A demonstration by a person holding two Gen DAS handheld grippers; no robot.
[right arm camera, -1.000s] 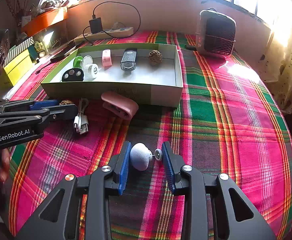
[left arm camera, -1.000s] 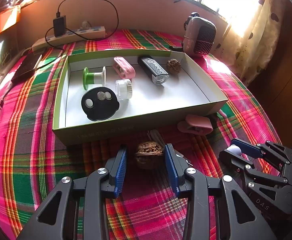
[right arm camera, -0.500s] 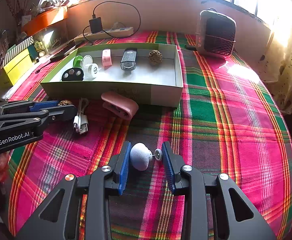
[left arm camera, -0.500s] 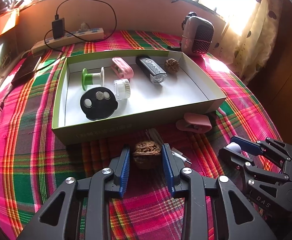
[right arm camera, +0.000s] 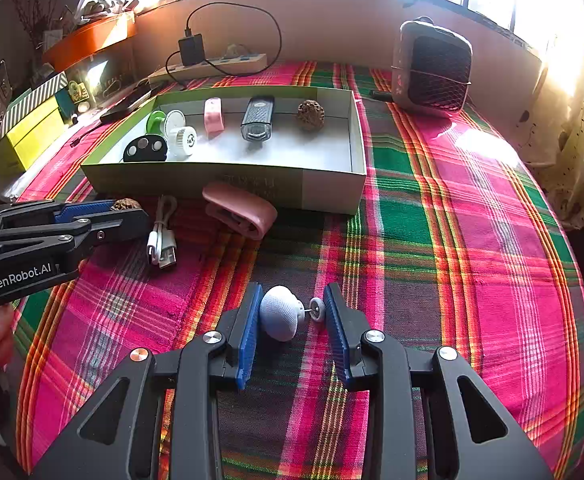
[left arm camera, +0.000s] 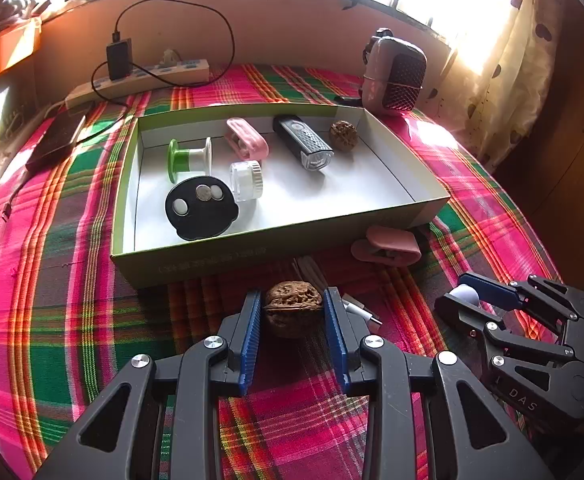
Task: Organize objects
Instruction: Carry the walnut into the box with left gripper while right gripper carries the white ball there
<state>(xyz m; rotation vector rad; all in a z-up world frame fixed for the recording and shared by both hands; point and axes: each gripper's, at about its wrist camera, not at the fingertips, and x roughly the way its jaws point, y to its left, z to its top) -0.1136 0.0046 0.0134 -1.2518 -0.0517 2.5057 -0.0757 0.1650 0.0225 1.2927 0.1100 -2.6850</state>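
A bench draped in bright pink, green and orange plaid cloth (left arm camera: 51, 280) holds a shallow cardboard box (left arm camera: 211, 264) with green outer walls and a white floor. Inside lie a green spool, a black disc, a clear jar, a pink clip, a ribbed black torch and a wrinkled nut. In front of the box, the left tool (left arm camera: 292, 316) has just closed its ridged blue pads onto a knobbly brown walnut (left arm camera: 292, 308). Further right, the right tool (right arm camera: 292, 316) pinches a smooth white dome-shaped knob (right arm camera: 279, 312) on a thin pin.
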